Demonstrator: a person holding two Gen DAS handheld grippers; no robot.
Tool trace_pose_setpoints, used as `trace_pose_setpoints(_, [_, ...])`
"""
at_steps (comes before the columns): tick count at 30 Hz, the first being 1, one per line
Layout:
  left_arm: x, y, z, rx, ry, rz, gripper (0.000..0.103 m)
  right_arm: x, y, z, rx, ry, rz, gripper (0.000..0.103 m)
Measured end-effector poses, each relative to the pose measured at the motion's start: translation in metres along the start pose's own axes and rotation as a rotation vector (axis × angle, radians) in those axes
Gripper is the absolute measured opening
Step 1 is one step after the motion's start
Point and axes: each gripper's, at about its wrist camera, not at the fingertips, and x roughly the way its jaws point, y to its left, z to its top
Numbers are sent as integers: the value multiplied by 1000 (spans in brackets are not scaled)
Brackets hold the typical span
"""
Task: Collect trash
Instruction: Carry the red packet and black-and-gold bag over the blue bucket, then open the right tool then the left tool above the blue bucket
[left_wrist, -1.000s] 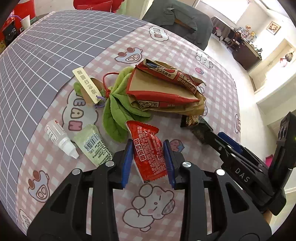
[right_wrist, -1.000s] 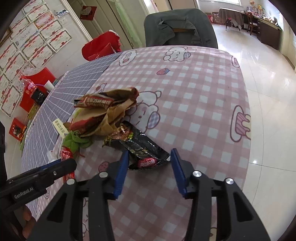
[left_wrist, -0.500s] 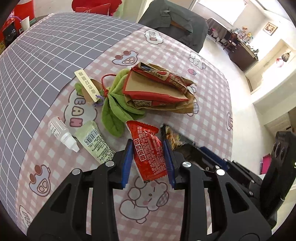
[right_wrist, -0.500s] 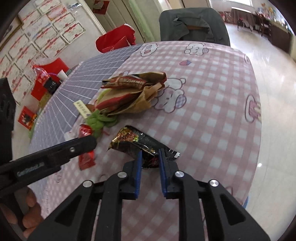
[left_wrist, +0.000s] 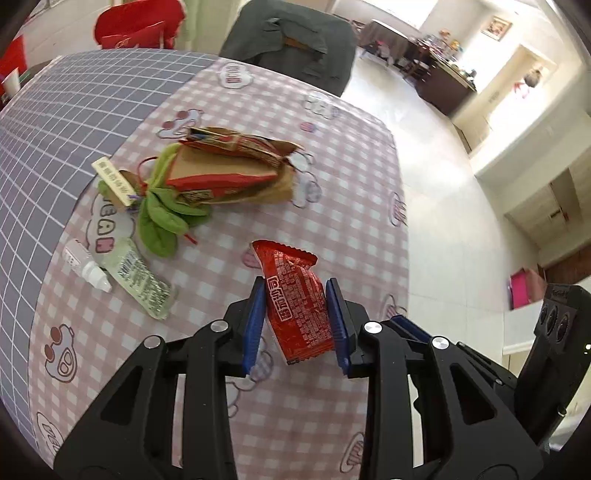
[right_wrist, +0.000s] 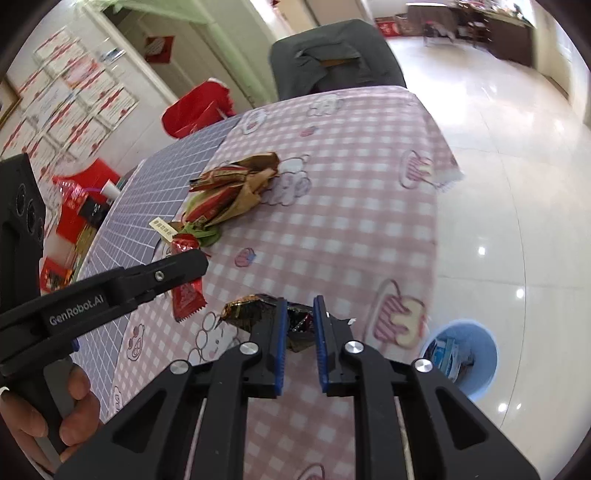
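Note:
My left gripper (left_wrist: 295, 286) is shut on a red snack packet (left_wrist: 288, 266) and holds it upright above the pink checked tablecloth (left_wrist: 332, 206). In the right wrist view the same packet (right_wrist: 188, 295) hangs under the left gripper's fingers (right_wrist: 184, 260). My right gripper (right_wrist: 300, 306) has its jaws closing, the blue pads pressing a crumpled black foil wrapper (right_wrist: 247, 312) that sticks out to the left. Both items are off the table near its right edge.
A pile of brown and red wrappers (left_wrist: 236, 170), green leaves (left_wrist: 162, 221), a paper tag (left_wrist: 114, 181), a small dropper bottle (left_wrist: 88, 266) and a pale green sachet (left_wrist: 140, 280) lie on the table. A blue bin (right_wrist: 461, 354) holding trash stands on the floor at the right. A grey chair (left_wrist: 291, 40) is behind.
The right gripper's jaws closed on the black wrapper and lifted it off the cloth. Both grippers moved toward the table's right edge with their items, and the blue bin came into view.

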Motion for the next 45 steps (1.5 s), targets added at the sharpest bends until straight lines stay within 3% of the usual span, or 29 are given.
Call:
trace_pose_setpoints(8, [-2, -33, -11, 91, 17, -43, 32, -37, -19, -14, 85, -90, -50, 14])
trace_pose_setpoints(18, [4, -118, -30, 232, 36, -143, 32, -111, -75, -32, 205, -216, -215, 14])
trace_pose_setpoints(21, [6, -145, -37, 274, 36, -161, 32, -127, -92, -36, 240, -269, -199, 20])
trace_pose_setpoints(22, [7, -153, -39, 285, 36, -164, 32, -130, -98, -36, 255, -268, -197, 33])
trace_pose_setpoints(24, [9, -166, -42, 304, 37, -169, 32, -134, -105, -37, 268, -280, -209, 42])
trace_pose_setpoints(33, [17, -207, -50, 356, 38, -174, 32, -165, -121, -49, 263, -312, -330, 46])
trace_pose_setpoints(45, [20, -235, -61, 391, 27, -177, 33, -188, -136, -65, 316, -333, -372, 54])
